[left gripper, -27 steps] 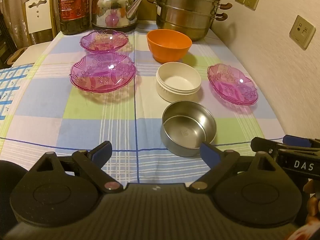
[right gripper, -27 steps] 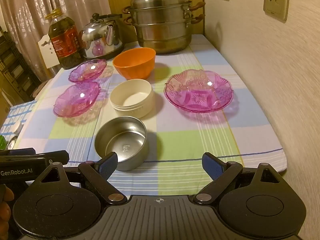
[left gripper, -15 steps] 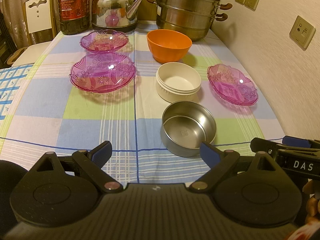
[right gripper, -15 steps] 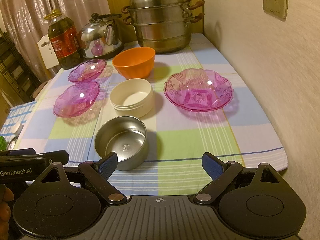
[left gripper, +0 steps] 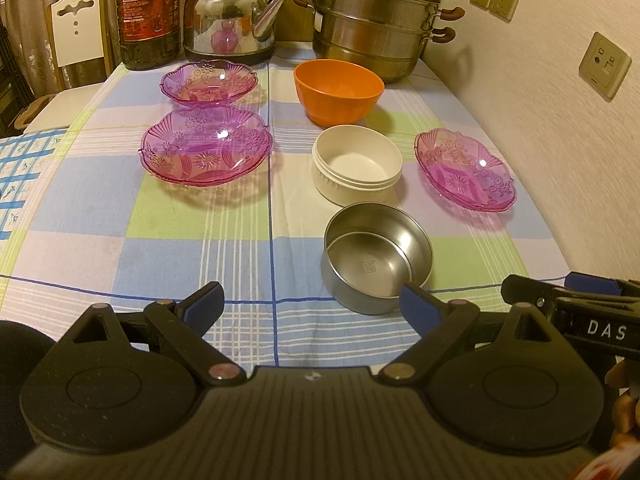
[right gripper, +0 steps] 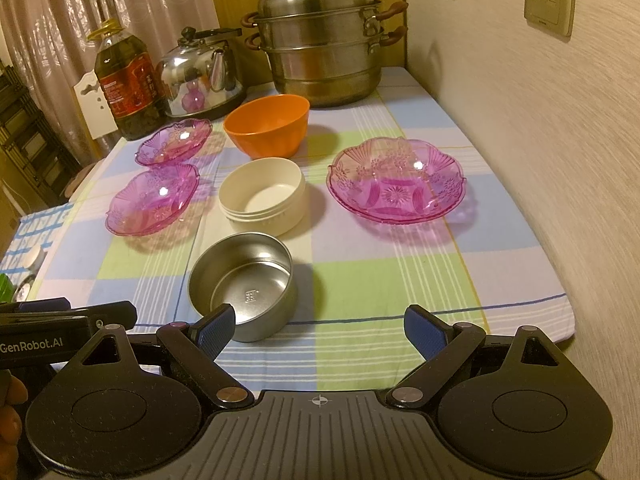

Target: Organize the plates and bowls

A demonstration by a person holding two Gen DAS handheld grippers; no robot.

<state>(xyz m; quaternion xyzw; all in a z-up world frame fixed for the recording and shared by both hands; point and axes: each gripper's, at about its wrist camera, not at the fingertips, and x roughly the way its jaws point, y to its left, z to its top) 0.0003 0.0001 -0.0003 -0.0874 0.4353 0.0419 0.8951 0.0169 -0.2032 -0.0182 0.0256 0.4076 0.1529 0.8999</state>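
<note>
A steel bowl (left gripper: 376,256) (right gripper: 244,284) sits nearest on the checked tablecloth. Behind it stand a cream bowl (left gripper: 356,168) (right gripper: 262,200) and an orange bowl (left gripper: 338,90) (right gripper: 267,124). Three pink glass dishes lie around them: two at the left (left gripper: 206,150) (left gripper: 209,80) and one by the wall (left gripper: 464,168) (right gripper: 396,184). My left gripper (left gripper: 310,304) is open and empty, low over the front edge. My right gripper (right gripper: 320,328) is open and empty, just right of the steel bowl.
A stacked steel steamer pot (left gripper: 372,20) (right gripper: 324,48), a kettle (left gripper: 232,20) and an oil bottle (left gripper: 146,12) stand at the back. The wall (right gripper: 540,140) runs along the table's right edge. A white chair (left gripper: 78,28) is at the far left.
</note>
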